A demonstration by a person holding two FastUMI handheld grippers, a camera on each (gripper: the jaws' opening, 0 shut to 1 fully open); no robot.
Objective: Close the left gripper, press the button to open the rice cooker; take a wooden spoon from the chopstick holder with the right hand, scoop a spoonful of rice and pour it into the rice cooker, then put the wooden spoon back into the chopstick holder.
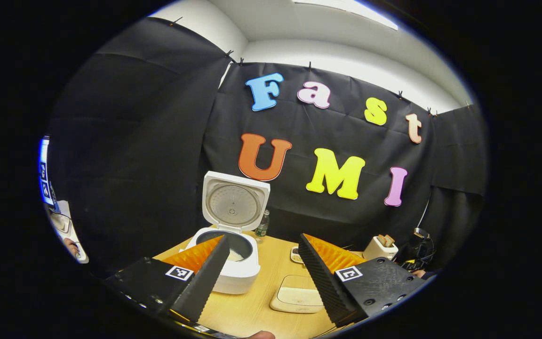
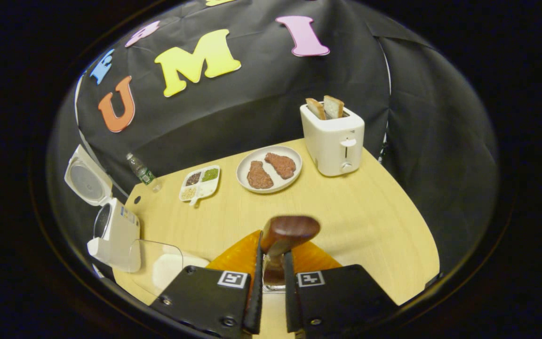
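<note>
The white rice cooker (image 1: 233, 263) stands open on the wooden table, its lid (image 1: 235, 205) upright, and something pale lies in its dark pot. My left gripper (image 1: 262, 245) is open and hovers in front of the cooker, holding nothing. A shallow tray of rice (image 1: 297, 296) lies just below it. In the right gripper view, my right gripper (image 2: 273, 252) is shut on the stem of a dark wooden spoon (image 2: 290, 230), whose bowl end stands above the fingertips. The open rice cooker (image 2: 113, 230) is far to the left there, beside the rice tray (image 2: 165, 266).
A toaster (image 2: 334, 139) with two bread slices stands at the back right. Next to it sits a plate (image 2: 294, 181) with two pieces of meat, then a small divided dish (image 2: 200, 183) and a plastic bottle (image 2: 141, 172). Bare tabletop (image 2: 370, 221) stretches ahead of the right gripper.
</note>
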